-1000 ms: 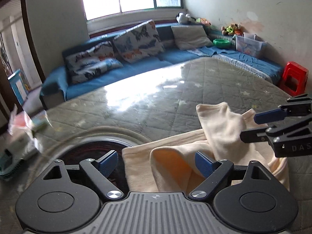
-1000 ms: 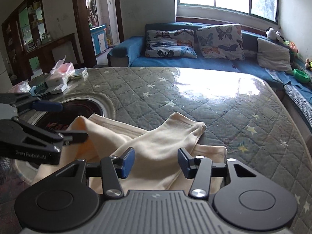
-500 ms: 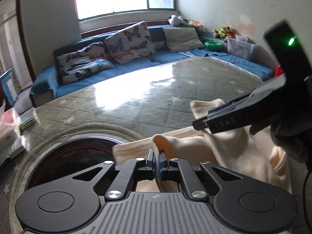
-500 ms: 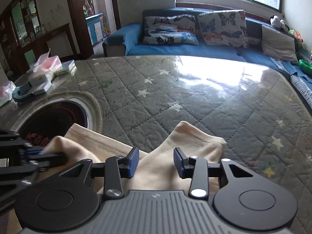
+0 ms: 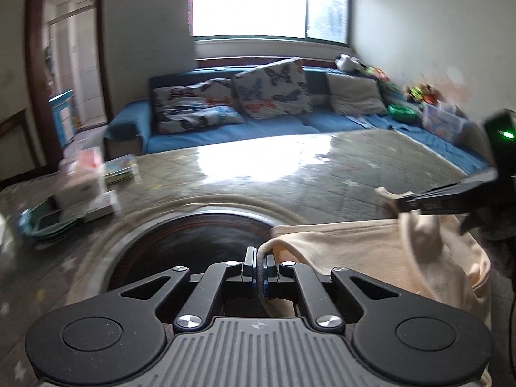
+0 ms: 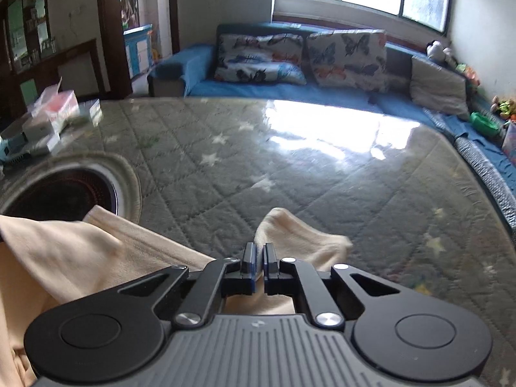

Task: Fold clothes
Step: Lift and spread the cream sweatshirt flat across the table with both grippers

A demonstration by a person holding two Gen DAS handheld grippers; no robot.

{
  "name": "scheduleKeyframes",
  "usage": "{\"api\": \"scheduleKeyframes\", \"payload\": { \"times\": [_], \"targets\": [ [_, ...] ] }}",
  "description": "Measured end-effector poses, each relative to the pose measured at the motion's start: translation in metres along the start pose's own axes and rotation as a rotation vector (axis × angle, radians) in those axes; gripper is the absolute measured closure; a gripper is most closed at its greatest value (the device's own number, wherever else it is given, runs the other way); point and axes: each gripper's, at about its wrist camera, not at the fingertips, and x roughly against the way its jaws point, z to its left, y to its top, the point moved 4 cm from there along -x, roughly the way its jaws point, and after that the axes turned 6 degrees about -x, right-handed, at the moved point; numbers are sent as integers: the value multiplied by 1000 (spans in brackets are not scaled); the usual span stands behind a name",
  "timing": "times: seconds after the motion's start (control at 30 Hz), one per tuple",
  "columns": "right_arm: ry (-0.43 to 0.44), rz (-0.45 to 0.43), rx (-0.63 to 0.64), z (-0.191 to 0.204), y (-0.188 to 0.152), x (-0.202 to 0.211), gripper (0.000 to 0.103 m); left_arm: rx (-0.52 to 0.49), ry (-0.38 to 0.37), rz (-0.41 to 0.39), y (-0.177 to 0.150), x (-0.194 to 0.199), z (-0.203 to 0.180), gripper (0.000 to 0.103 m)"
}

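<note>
- Cloth pinched in both grippers: the left gripper (image 5: 258,266) has its jaws closed on a rolled edge of the cream garment (image 5: 371,251), and the right gripper (image 6: 258,258) has its jaws closed on another fold of the same garment (image 6: 300,235).
- The garment lies ahead and to the right of the left jaws, spread over the quilted counter (image 6: 322,177) beside the round dark opening (image 5: 193,242); part of it looks lifted off the surface between the two grips.
- In the left wrist view the right gripper (image 5: 406,201) shows at the far right, its tips closed on a raised peak of the cloth.
- From the right jaws, a short tongue of fabric sticks out ahead, and the bulk of the garment lies to the left and below.
- Step in hand, as I judge it: the two-point pick-up that starts a fold, with both edges secured.
- The next move likely calls for raising both grips together, drawing the cloth taut between them, then carrying one edge over the other while both grips hold.
- A stack of boxes (image 6: 48,119) sits far to the left of the right jaws, well apart from the garment.
</note>
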Motion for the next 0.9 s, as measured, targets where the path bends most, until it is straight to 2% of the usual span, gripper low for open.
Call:
{"api": "scheduleKeyframes", "payload": {
  "times": [0.17,0.37,0.53,0.7,0.9],
  "targets": [
    [-31,-86,-24,-25,-2,43,100,64,79,7,-23,27,30,99],
    [-98,-171,-84,-69,-22,103,100,139,150,35,-57,59,58,99],
    [-198,-220,-161,-117,-58,154,100,174,185,75,-87,80,66,99],
    [-287,-155,-236,-158,-102,169,100,138,190,127,-107,89,61,96],
    [-321,-75,-266,-177,-131,165,99,63,191,130,-112,116,51,92]
  ]
}}
